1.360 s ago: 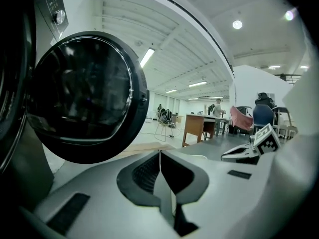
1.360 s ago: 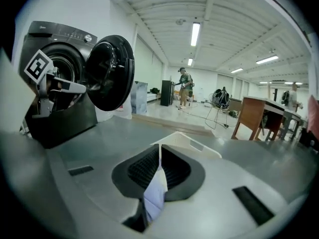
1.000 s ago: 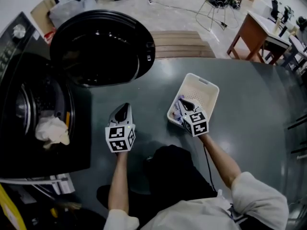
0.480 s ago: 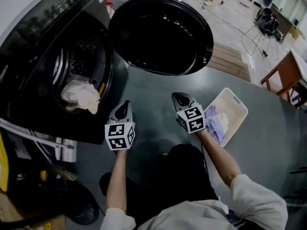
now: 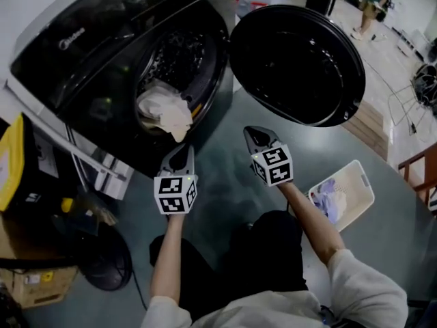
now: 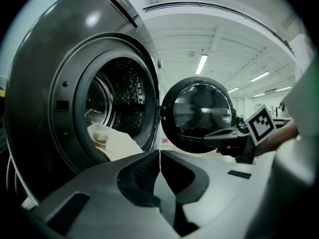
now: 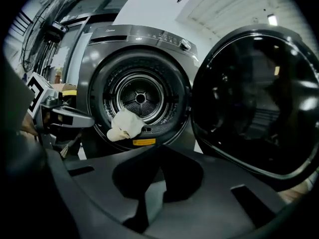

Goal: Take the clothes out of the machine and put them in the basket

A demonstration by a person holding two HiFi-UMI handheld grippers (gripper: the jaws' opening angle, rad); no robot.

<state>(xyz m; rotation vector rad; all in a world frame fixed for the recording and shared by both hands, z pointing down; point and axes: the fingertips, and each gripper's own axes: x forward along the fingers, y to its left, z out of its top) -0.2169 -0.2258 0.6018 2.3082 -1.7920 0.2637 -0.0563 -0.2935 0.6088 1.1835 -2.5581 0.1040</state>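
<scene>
cream cloth (image 5: 164,111) hangs in a bunch over the lower lip of the washing machine (image 5: 75,53) drum, partly out of the opening. a lilac garment (image 5: 330,201) already lies in the basket (image 5: 358,180), which sits on the floor well off to my right, past my right forearm. i take this as the reach toward the drum for the next piece, with the pick itself not yet begun.

both tools point at the opening. the left gripper (image 5: 179,153) has its jaws pressed together along a thin seam with nothing between them. the right gripper (image 5: 255,136) is likewise closed and empty. the left one is just short of the cloth and looks the better placed of the two.

the next move calls for parting those jaws before contact, pinching the drooping fold rather than the wad deeper in, and then drawing it out over the lip.

the round door (image 5: 298,63) stands swung open to the right of the drum, and its rim is near the right gripper, so i'd keep that side clear of it. the dark green floor (image 5: 225,183) between machine and basket is bare, which leaves a free path for the carry. a yellow box (image 5: 17,162) crowds the left side.
</scene>
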